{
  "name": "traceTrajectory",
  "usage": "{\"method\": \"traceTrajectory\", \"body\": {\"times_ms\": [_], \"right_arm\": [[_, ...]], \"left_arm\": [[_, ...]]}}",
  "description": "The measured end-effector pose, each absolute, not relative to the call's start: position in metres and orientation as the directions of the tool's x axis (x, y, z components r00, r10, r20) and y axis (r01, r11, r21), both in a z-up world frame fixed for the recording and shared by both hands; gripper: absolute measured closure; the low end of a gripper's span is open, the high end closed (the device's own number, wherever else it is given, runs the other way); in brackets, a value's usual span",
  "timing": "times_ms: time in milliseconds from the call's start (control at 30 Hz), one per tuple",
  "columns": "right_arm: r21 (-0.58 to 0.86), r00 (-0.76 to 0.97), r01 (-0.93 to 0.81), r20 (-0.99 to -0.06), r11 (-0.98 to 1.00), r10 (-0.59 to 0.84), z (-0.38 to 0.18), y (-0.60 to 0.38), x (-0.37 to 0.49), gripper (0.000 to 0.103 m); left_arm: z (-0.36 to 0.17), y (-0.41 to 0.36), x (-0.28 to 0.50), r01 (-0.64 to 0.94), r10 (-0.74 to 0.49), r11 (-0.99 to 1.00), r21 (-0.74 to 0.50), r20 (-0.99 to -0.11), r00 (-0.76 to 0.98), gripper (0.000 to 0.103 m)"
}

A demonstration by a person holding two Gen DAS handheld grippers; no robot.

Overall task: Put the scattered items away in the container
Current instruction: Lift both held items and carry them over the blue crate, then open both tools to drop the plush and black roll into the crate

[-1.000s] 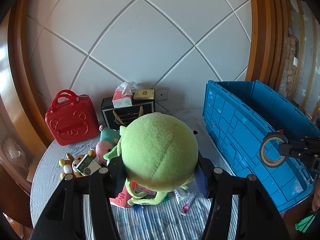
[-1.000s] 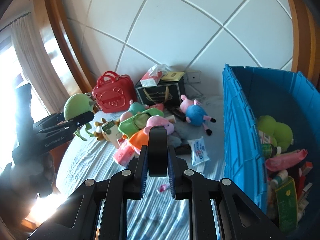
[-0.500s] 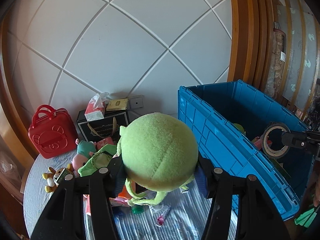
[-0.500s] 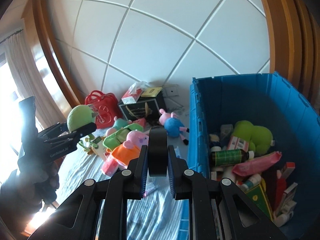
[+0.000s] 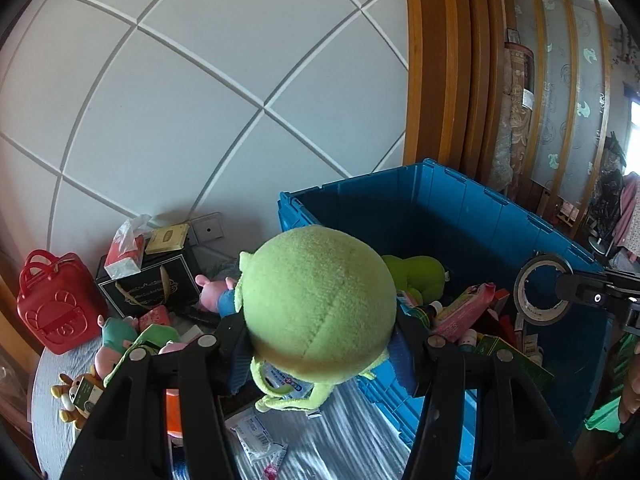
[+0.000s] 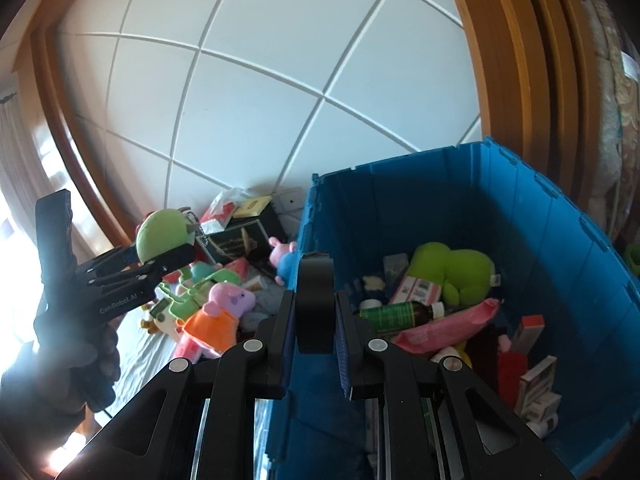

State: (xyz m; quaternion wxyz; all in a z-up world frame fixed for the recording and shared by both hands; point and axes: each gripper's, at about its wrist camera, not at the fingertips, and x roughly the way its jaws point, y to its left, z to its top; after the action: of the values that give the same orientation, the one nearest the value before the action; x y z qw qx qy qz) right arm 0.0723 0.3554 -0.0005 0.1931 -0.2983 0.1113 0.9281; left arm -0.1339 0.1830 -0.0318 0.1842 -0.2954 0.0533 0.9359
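Above the blue container | left gripper clenched green plush toy; right gripper pinched tape roll | risk: early release could drop plush onto worktop.

Only thing I'm actually reading here is "GenRobot.AI", printed in white on the side of the left gripper. The packets and boxes in the blue bin are showing print too, just too blurry.

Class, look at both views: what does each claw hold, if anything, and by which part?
Left claw: green plush toy, pinched across its round head. Right claw: roll of tape, clamped edge-on across the ring's band.
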Motion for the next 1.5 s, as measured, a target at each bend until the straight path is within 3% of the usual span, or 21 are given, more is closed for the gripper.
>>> {"method": "traceTrajectory", "body": {"times_ms": [667,1167,1233,1267,1300,1333,1500], "right_arm": [[0.112,-0.652,-0.640,-0.603,-0.760,0.460,0.002,0.424,0.141,0.086],[0.107,-0.624,-0.680,-0.605,-0.726,0.495,0.001,0.437,0.150,0.085],[0.098,-0.621,-0.684,-0.599,-0.723,0.506,0.002,0.437,0.148,0.084],[0.093,-0.618,-0.687,-0.596,-0.720,0.513,0.002,0.438,0.147,0.072],[0.094,-0.618,-0.688,-0.595,-0.719,0.514,0.002,0.438,0.146,0.027],[0.103,-0.628,-0.686,-0.584,-0.721,0.514,0.003,0.438,0.147,0.002],[0.107,-0.644,-0.677,-0.566,-0.728,0.516,0.006,0.430,0.152,0.000]], "left_arm": [[-0.028,0.310,-0.171,-0.583,0.476,-0.812,-0.004,-0.583,-0.659,0.047],[-0.014,0.343,-0.178,-0.640,0.535,-0.768,-0.016,-0.565,-0.628,0.047],[-0.009,0.339,-0.181,-0.623,0.542,-0.780,-0.051,-0.553,-0.633,0.040],[-0.007,0.337,-0.183,-0.612,0.536,-0.789,-0.060,-0.554,-0.637,0.036],[-0.006,0.335,-0.184,-0.592,0.518,-0.804,-0.058,-0.555,-0.651,0.022],[-0.005,0.332,-0.185,-0.579,0.510,-0.813,-0.062,-0.555,-0.657,0.013],[-0.010,0.308,-0.183,-0.542,0.485,-0.837,-0.073,-0.558,-0.673,0.012]]}}
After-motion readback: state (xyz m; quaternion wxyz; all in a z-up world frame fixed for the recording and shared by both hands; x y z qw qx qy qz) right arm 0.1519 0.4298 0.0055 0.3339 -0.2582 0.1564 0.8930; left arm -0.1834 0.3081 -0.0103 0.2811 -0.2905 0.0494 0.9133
